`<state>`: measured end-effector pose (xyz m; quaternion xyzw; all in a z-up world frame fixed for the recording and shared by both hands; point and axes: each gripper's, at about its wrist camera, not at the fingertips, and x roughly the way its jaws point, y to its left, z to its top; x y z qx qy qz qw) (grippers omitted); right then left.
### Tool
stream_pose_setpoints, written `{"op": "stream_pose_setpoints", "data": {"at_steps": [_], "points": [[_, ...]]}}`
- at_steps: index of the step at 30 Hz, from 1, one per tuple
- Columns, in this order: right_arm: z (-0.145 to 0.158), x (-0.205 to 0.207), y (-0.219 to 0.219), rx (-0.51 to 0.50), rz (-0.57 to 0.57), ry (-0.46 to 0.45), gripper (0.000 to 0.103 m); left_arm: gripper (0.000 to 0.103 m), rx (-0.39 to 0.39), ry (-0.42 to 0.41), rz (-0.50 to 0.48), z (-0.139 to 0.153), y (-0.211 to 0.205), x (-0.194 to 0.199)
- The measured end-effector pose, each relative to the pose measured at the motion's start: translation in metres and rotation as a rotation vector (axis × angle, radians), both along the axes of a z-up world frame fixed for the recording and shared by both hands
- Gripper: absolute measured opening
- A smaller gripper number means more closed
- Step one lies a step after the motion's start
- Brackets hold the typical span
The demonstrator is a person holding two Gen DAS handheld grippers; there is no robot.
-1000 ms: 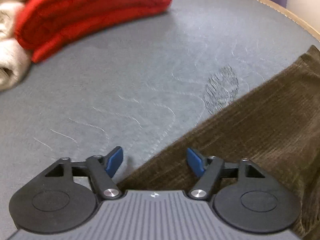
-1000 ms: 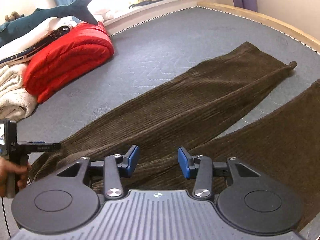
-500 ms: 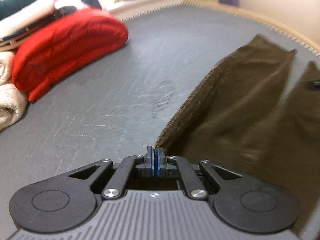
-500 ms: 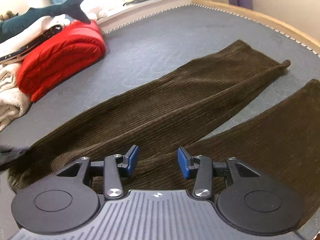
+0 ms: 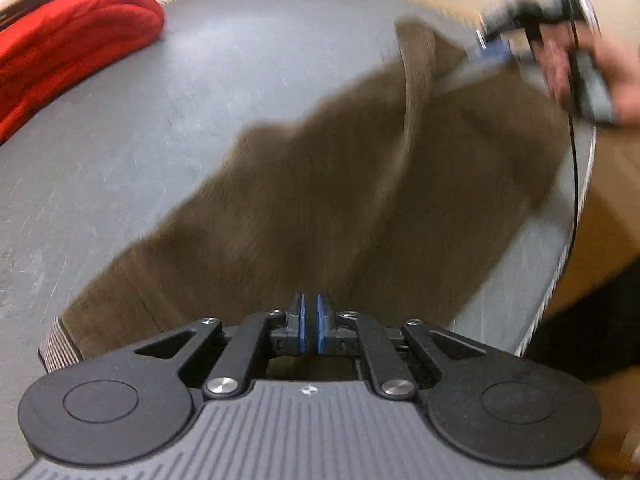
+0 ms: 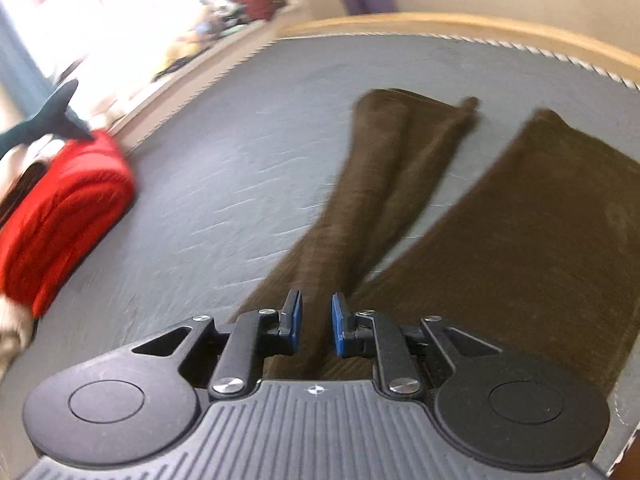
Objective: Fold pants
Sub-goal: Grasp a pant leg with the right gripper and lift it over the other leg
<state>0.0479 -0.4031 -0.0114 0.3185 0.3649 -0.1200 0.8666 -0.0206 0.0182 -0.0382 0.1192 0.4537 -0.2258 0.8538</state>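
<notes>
The brown corduroy pants lie on the grey mattress, blurred by motion. My left gripper pinches their near edge; its jaws are opening slightly, with cloth still between the pads. One leg is bunched lengthwise, and a striped lining shows at lower left. In the right wrist view both legs of the pants stretch away. A ridge of cloth runs between the pads of my right gripper, whose jaws are closing and still apart. That right gripper and the hand holding it appear at the far hem.
A folded red blanket lies at the mattress's left side, with white towels and a shark plush beside it. A wooden bed frame borders the far edge. Bare mattress lies between the blanket and the pants.
My left gripper shut on the pants' edge and swung right, dragging the cloth over itself. My right gripper's jaws narrowed around a cloth ridge while it shifted and rolled.
</notes>
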Motion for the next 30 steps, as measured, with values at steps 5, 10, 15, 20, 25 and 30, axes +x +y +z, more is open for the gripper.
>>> {"op": "stream_pose_setpoints", "data": {"at_steps": [5, 10, 15, 20, 25, 30], "points": [[-0.015, 0.006, -0.023, 0.070, -0.052, 0.020, 0.019, 0.013, -0.149, -0.025, 0.138, 0.011, -0.008, 0.039], [-0.028, 0.021, -0.017, 0.159, 0.020, 0.022, 0.019, 0.016, -0.124, 0.041, 0.157, -0.013, -0.040, 0.057], [-0.038, 0.042, 0.015, 0.153, 0.118, 0.073, 0.031, 0.034, -0.076, 0.108, 0.200, -0.035, -0.041, 0.062], [-0.048, 0.062, 0.047, 0.089, 0.177, 0.153, 0.046, 0.035, -0.101, 0.115, 0.233, -0.035, -0.026, 0.065], [-0.058, 0.066, 0.074, 0.007, 0.206, 0.237, 0.046, 0.041, -0.122, 0.119, 0.265, -0.025, -0.005, 0.066], [-0.049, 0.050, 0.081, -0.086, 0.252, 0.188, 0.015, 0.041, -0.120, 0.117, 0.282, -0.019, 0.001, 0.066]]}}
